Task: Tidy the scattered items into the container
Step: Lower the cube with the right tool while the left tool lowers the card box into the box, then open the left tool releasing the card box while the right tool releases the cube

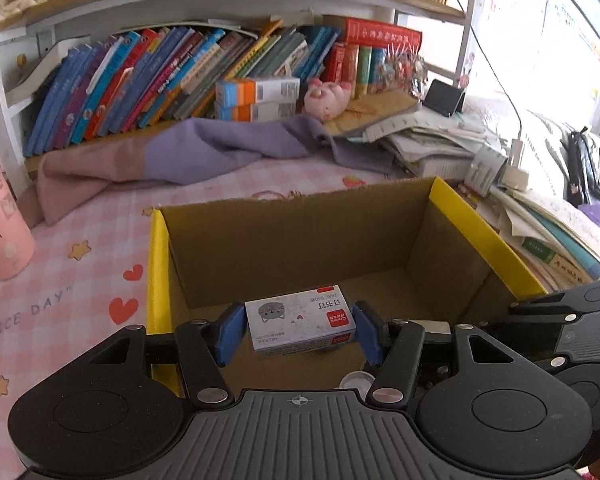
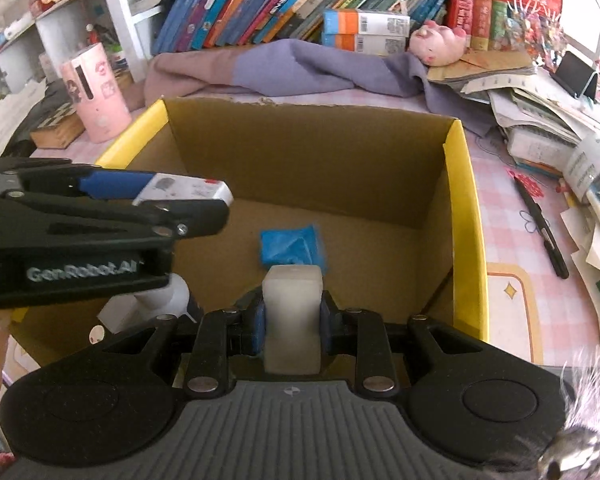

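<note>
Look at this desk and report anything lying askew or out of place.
The grey and purple cloth lies crumpled across the pink checked desk below the books. On the right, a stack of loose papers sprawls unevenly, and a black pen lies outside the yellow-edged cardboard box.

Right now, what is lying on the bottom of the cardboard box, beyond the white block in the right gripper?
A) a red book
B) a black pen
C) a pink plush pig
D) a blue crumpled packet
D: in the right wrist view a blue crumpled packet lies on the floor of the cardboard box, just beyond the white block.
</note>
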A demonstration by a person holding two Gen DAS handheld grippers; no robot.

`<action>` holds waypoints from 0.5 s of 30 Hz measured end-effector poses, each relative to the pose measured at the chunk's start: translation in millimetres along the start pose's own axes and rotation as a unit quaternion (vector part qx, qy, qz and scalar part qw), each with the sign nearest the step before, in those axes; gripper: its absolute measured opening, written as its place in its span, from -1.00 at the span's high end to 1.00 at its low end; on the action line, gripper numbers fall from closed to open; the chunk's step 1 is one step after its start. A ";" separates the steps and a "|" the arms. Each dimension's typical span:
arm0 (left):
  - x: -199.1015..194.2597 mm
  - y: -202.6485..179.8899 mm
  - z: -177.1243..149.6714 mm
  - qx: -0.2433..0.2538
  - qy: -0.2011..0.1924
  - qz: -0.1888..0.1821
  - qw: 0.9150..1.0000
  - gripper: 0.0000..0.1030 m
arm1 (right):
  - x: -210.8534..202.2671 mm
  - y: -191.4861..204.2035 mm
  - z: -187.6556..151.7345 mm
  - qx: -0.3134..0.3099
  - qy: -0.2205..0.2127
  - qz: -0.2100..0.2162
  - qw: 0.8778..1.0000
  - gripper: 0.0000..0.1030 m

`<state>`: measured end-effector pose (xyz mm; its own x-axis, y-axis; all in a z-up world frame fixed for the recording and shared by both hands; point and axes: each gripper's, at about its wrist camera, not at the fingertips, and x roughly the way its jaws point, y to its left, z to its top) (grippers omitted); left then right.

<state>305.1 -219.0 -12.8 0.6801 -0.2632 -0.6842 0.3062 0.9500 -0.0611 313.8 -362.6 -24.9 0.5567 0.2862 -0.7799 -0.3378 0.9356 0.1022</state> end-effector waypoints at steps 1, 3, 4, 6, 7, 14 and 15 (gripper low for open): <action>0.2 -0.9 0.0 0.002 0.000 0.001 1.000 -0.13 | -0.1 0.0 -0.3 -0.002 0.000 0.001 1.000 0.53; 0.4 -1.6 0.4 0.001 0.000 0.002 1.000 -0.13 | 0.2 0.8 -1.3 -0.006 0.001 0.002 1.000 0.53; 0.5 -1.9 0.5 0.001 0.000 0.003 1.000 -0.13 | -0.2 1.2 -1.3 -0.009 0.002 0.002 1.000 0.53; 0.6 -3.2 0.0 0.005 0.001 0.005 1.000 -0.13 | -0.8 2.1 -1.7 -0.013 0.002 0.002 1.000 0.52; 0.7 -4.1 0.0 0.008 0.002 0.005 1.000 -0.14 | -0.8 2.3 -1.7 -0.014 0.002 0.002 1.000 0.52; -8.2 -10.1 -2.3 0.019 -0.013 0.007 1.000 -0.23 | -2.5 3.1 -2.6 -0.014 -0.004 -0.001 1.000 0.38; -12.0 -10.3 -2.4 0.017 -0.019 0.007 1.000 -0.29 | -3.9 3.1 -2.7 -0.013 -0.009 -0.003 1.000 0.25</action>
<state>292.2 -225.2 -5.7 0.7098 -0.2563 -0.6561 0.3182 0.9477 -0.0260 308.5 -361.3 -23.3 0.5718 0.2846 -0.7694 -0.3535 0.9318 0.0819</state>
